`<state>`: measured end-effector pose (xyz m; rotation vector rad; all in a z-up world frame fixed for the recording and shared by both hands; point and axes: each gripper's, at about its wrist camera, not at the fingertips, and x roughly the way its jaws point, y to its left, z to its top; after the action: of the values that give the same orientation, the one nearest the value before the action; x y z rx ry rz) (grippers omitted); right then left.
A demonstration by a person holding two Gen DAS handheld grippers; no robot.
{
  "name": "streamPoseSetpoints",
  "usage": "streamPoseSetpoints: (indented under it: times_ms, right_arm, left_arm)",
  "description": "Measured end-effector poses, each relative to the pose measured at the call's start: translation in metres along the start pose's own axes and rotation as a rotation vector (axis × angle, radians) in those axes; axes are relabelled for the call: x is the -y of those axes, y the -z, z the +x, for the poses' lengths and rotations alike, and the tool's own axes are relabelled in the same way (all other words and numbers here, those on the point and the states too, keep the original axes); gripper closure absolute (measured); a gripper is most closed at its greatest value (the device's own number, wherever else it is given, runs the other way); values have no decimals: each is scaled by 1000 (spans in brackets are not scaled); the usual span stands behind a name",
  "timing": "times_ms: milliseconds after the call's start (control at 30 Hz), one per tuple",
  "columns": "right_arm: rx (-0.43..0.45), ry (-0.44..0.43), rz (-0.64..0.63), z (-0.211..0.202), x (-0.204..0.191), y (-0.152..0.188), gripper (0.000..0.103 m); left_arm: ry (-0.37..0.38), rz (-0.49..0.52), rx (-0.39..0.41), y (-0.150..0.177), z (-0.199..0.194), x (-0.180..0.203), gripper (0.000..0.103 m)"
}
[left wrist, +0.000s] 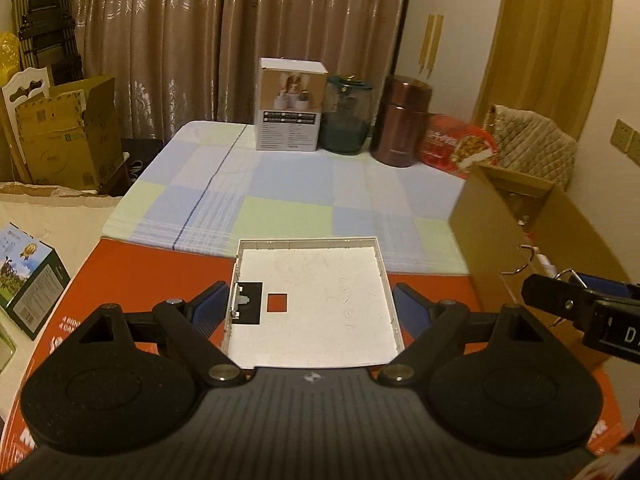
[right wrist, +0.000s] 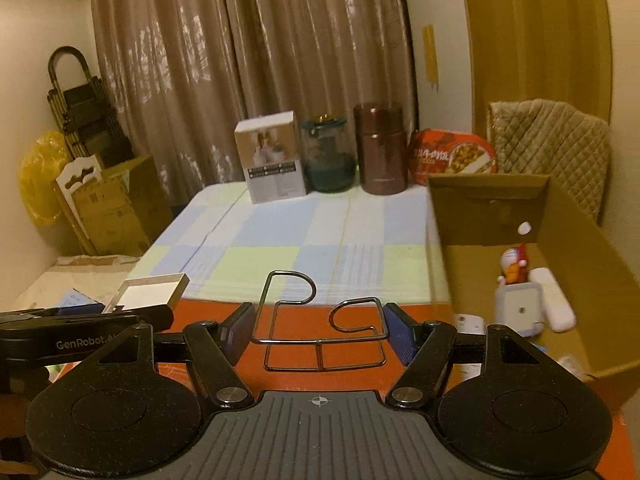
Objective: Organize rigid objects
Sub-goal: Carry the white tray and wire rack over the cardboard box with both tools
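Observation:
My left gripper [left wrist: 310,308] is shut on a flat white square plastic panel [left wrist: 316,300] with a small square hole, held level above the red surface [left wrist: 168,276]. My right gripper [right wrist: 318,330] is shut on a bent metal wire rack [right wrist: 320,328], held above the red surface just left of an open cardboard box [right wrist: 560,248]. The box holds a Doraemon figure [right wrist: 514,268], a grey square device [right wrist: 520,308] and white gadgets [right wrist: 554,300]. The panel also shows at the left in the right wrist view [right wrist: 150,290]. The right gripper shows at the right edge of the left wrist view [left wrist: 576,304].
A table with a checkered cloth [left wrist: 300,184] lies ahead. At its back stand a white product box [left wrist: 290,106], a glass jar [left wrist: 348,116], a brown thermos [left wrist: 402,120] and a red noodle bowl [left wrist: 460,148]. Cardboard boxes [left wrist: 64,132] stand at the left, and a small printed box [left wrist: 28,276] lies nearer.

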<state>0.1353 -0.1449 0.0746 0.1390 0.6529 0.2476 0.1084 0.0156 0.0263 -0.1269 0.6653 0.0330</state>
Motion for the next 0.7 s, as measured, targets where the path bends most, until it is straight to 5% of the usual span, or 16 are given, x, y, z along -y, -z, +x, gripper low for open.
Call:
streamPoseSetpoints:
  times_ms: [700]
  right_arm:
    - [46,114,81,-89,60,19,37]
  left_arm:
    - [109,61,-15,20,-46,67,18]
